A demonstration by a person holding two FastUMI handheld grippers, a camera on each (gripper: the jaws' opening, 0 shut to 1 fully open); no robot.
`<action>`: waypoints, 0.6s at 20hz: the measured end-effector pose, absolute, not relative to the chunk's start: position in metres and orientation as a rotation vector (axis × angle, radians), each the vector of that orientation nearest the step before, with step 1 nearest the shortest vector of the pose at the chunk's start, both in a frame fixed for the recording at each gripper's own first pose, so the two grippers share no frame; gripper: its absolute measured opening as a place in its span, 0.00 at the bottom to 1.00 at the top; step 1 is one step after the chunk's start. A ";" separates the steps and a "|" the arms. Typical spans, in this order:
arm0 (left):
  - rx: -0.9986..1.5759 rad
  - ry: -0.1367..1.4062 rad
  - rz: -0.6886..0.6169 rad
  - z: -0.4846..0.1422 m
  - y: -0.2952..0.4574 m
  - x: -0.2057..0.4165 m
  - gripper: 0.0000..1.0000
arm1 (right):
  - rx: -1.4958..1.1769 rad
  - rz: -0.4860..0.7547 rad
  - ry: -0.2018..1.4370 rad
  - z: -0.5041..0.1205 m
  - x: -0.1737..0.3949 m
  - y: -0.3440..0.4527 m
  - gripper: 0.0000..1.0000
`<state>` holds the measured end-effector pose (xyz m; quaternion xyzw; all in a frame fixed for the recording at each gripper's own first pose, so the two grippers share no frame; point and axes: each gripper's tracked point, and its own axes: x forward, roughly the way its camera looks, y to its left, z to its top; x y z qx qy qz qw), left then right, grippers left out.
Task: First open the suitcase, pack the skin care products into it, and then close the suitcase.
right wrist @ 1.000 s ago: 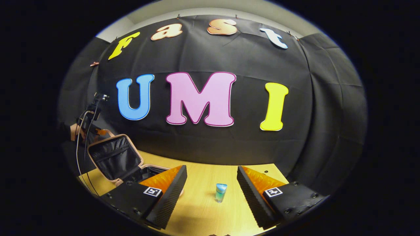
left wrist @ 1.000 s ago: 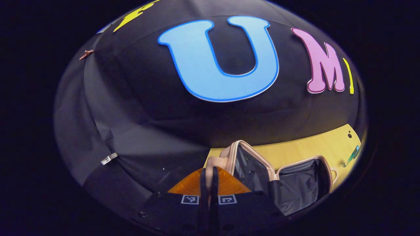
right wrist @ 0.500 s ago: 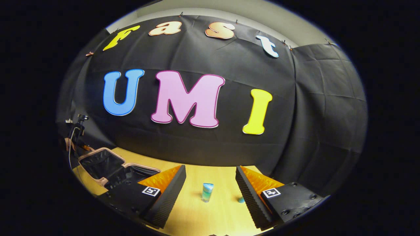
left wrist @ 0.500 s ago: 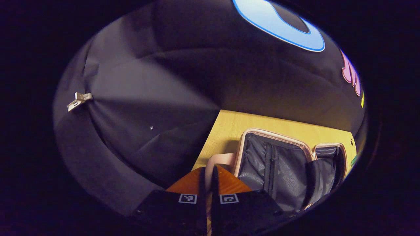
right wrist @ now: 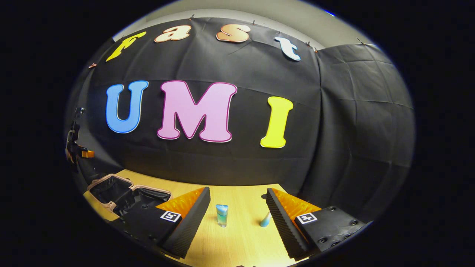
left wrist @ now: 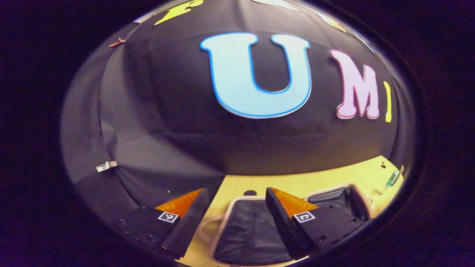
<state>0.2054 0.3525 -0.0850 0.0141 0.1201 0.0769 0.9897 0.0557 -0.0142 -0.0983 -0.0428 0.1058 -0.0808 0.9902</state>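
I am holding my right gripper [right wrist: 237, 217] spread wide, an upright blue bottle [right wrist: 222, 215] standing between its fingers low in frame, the open suitcase [right wrist: 126, 193] lying lower left.

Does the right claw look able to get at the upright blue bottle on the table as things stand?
Probably yes. The right claw is open, and the blue bottle stands upright on the table between its fingers, nearer the left one. Nothing lies between them; a second small bottle sits close by the other finger.
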 end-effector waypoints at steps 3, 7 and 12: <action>-0.022 0.161 0.086 -0.059 0.256 0.180 0.97 | -0.060 -0.171 0.224 -0.104 0.056 -0.029 0.96; -0.029 0.205 -0.004 -0.089 0.143 0.168 0.98 | -0.022 -0.202 0.273 -0.122 0.053 -0.053 0.96; -0.018 0.277 -0.115 -0.146 0.004 0.150 0.98 | -0.035 -0.207 0.263 -0.133 0.058 -0.079 0.96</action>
